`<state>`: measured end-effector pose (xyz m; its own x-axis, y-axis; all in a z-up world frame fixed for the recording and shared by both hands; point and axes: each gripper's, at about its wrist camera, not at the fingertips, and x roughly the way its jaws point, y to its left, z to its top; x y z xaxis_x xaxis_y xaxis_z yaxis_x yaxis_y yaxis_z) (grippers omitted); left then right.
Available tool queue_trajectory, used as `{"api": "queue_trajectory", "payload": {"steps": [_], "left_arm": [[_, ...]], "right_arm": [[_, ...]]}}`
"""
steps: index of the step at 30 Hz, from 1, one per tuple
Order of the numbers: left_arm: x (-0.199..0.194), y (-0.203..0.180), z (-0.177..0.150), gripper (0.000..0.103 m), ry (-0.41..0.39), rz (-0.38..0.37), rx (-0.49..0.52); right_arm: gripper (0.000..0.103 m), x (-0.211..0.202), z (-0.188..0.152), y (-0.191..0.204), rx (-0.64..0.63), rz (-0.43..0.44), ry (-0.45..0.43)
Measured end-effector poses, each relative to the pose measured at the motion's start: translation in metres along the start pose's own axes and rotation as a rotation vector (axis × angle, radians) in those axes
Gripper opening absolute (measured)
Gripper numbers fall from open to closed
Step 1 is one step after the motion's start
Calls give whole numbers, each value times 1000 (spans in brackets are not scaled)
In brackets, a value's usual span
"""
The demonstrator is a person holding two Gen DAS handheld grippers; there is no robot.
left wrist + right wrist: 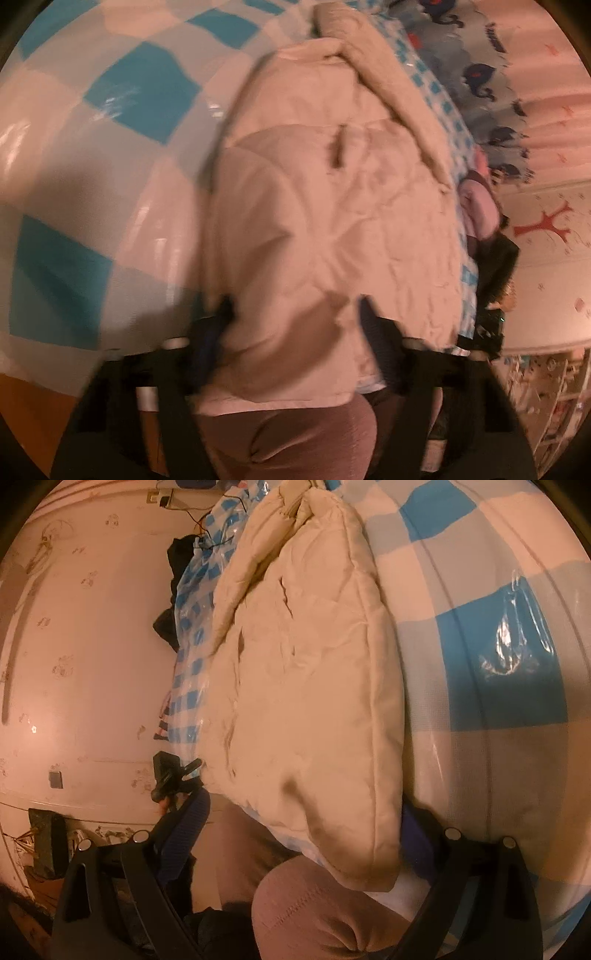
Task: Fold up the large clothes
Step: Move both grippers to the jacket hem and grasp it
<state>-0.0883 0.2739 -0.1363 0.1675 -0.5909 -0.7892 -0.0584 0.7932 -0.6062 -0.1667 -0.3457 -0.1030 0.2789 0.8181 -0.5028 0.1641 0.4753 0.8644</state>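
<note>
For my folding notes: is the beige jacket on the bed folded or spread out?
Folded: the beige jacket lies as a narrow, thick bundle with a doubled edge.

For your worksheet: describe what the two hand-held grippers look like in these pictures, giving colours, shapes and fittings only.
The left gripper has two black fingers with dark blue ribbed pads, mounted on black angular brackets with small round silver fittings. The right gripper is built the same way: black brackets, round silver fittings, and blue ribbed pads. No cables, markings or sleeves show on either.

A cream puffy jacket [332,206] lies folded lengthwise on the checked bedcover.
</note>
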Motion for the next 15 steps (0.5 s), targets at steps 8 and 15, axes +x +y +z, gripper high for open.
{"api": "queue_trajectory", "payload": {"steps": [8, 15], "left_arm": [[-15, 2, -4, 9, -30, -24, -41], [-69, -45, -13, 8, -88, -121, 20]], "right_arm": [[15, 5, -6, 7, -34, 64, -84], [14, -40, -19, 73, -175, 238, -238]]}}
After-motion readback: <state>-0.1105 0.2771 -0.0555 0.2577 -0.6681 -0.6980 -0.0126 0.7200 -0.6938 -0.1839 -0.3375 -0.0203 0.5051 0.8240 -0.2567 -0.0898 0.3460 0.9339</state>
